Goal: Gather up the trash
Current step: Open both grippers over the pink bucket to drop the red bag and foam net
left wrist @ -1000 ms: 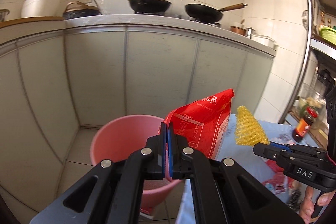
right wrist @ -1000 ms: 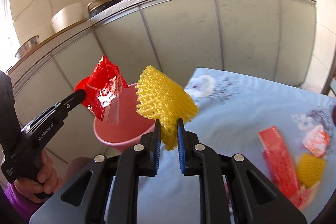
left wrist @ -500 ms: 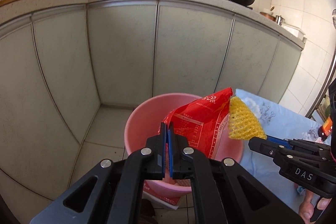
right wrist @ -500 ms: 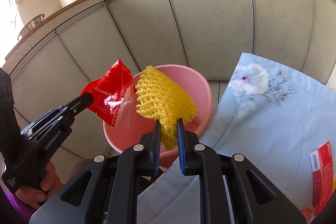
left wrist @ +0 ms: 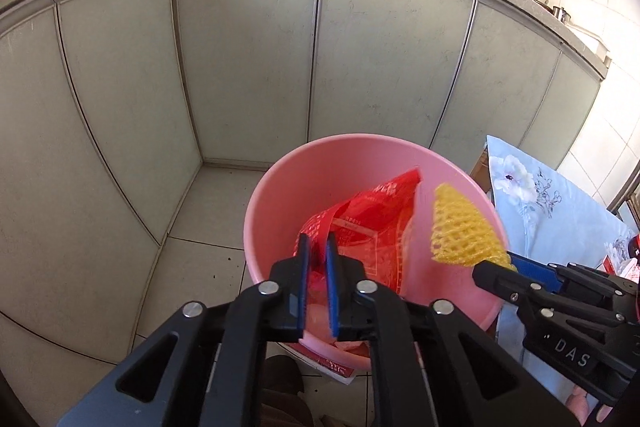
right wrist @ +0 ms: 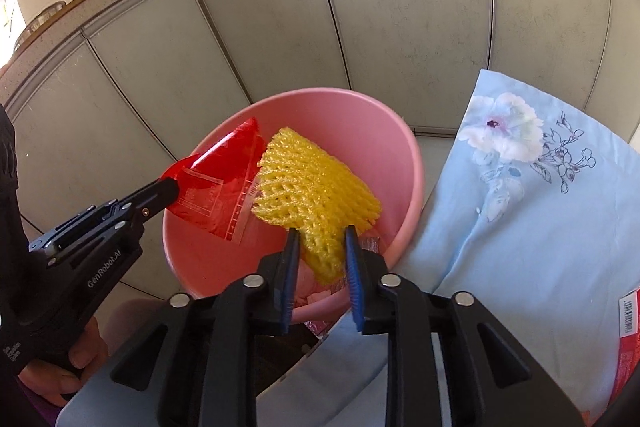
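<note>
Both pieces of trash hang right over the mouth of the pink bucket (right wrist: 412, 163), so the coming drop is straight down.

The left hand-held gripper (left wrist: 316, 259) has just been opening its jaws. The red wrapper (left wrist: 372, 223) sits in the narrow gap between them, its long axis running up toward one o'clock from the fingertips. Whether the pads still pinch it I cannot tell.

The right hand-held gripper (right wrist: 320, 251) has just been opening too. The yellow foam net (right wrist: 316, 187) stands between its parted jaws and fans out toward twelve o'clock over the bucket, apparently loose.

The blue flowered cloth on the tabletop (right wrist: 520, 195) lies at three o'clock of the bucket.
</note>
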